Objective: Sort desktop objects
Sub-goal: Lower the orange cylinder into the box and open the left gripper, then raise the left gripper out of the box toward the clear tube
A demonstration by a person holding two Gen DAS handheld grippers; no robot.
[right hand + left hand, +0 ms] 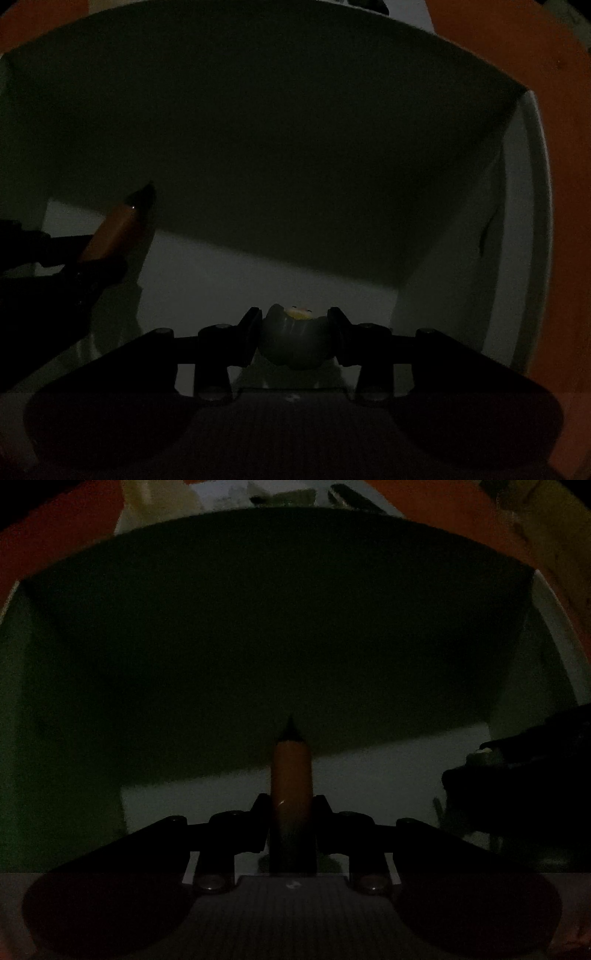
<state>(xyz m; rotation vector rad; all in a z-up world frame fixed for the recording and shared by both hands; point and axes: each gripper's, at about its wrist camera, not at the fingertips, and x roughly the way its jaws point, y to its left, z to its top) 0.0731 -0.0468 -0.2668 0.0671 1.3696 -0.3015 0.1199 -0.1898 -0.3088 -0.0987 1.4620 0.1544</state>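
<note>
- left gripper (291, 808) is clamped on an orange pen (291, 775), tip pointing forward inside a dim white box (258, 609).
- right gripper (293, 325) is pinched around a small round grey object (291, 343), possibly a toy, inside the same box.

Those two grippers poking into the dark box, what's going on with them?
A person is sorting desk items with a handheld gripper in each hand. The left gripper is clamped on an orange pen, tip pointing forward. The right gripper pinches a small round grey object with a yellow spot; what it is cannot be told. Both are held inside a dim white box, neither item released yet.
</note>
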